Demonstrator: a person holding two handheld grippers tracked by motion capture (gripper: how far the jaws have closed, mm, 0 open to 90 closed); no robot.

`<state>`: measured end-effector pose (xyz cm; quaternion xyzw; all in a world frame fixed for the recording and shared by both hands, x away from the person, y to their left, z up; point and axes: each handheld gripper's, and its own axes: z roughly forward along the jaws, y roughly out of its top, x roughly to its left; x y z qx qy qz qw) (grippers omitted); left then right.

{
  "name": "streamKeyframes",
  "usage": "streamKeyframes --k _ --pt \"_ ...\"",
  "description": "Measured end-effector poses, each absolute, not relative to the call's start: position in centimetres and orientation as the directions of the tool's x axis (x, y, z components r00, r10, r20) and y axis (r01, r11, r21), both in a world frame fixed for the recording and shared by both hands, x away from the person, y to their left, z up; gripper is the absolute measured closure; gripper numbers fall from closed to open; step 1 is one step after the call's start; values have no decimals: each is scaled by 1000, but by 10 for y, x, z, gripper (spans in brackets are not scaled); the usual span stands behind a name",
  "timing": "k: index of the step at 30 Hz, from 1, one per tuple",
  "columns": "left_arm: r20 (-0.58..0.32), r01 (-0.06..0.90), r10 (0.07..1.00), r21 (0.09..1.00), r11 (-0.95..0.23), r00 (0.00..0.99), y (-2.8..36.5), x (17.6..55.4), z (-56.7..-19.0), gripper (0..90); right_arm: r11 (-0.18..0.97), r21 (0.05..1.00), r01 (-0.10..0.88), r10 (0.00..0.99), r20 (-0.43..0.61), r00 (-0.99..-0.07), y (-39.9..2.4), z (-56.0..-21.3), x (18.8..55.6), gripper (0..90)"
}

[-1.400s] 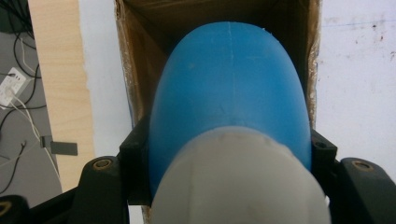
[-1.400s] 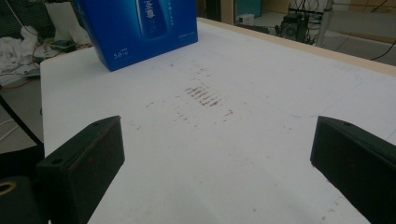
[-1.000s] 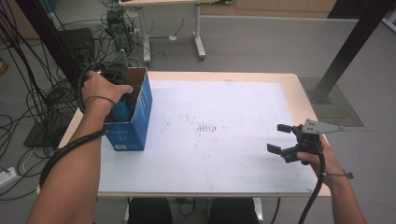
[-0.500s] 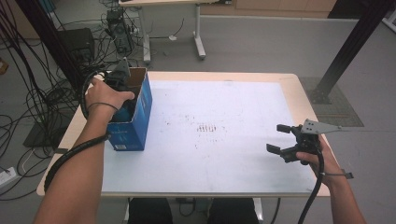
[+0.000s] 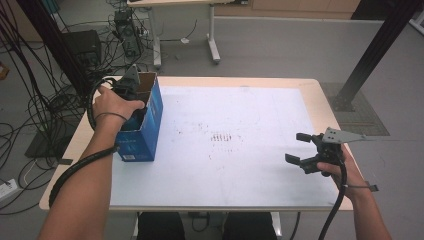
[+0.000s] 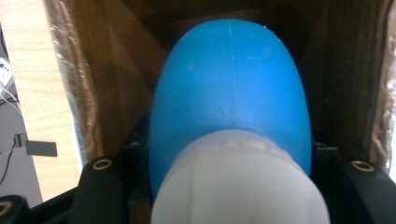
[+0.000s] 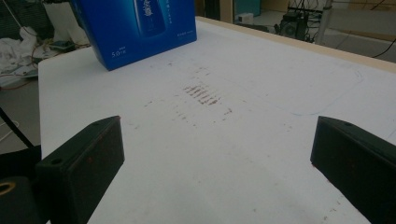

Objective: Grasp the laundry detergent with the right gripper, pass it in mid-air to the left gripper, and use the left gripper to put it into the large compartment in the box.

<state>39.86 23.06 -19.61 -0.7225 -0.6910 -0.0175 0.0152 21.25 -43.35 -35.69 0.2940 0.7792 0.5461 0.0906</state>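
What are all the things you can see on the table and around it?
Box: one, blue outside and brown cardboard inside, open top, on the table's left part.
Bottle: one, blue with a white cap, inside the box, between the left gripper's jaws.
Table: one, white top with a pale wood edge, faint brown marks near the middle.
Second table: one, white legs, behind, on the grey floor.
Cables: many, black, on the floor at the left.
Black post: one, far right.
Left gripper: one, black, reaching into the box, shut on the bottle.
Right gripper: one, black, open above the table's right part.
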Motion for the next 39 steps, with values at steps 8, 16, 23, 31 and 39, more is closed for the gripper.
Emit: streamKeyframes --k 8,16,23,31,39 --pt "46 999 998 2 -46 46 231 398 -196 380 233 904 359 559 178 -810 -434 -356 211 26" --pt "50 999 998 -1 -39 39 229 399 -196 381 228 904 362 563 181 -806 -436 -357 210 26" --pt "49 999 998 -5 -44 44 230 399 -196 381 226 904 362 562 182 -807 -437 -357 210 26" --pt "43 999 998 -2 -35 35 232 397 -196 381 226 905 359 562 180 -807 -436 -357 211 26" --pt "41 999 999 -1 -35 35 233 397 -196 381 227 905 360 561 181 -808 -435 -357 211 26"
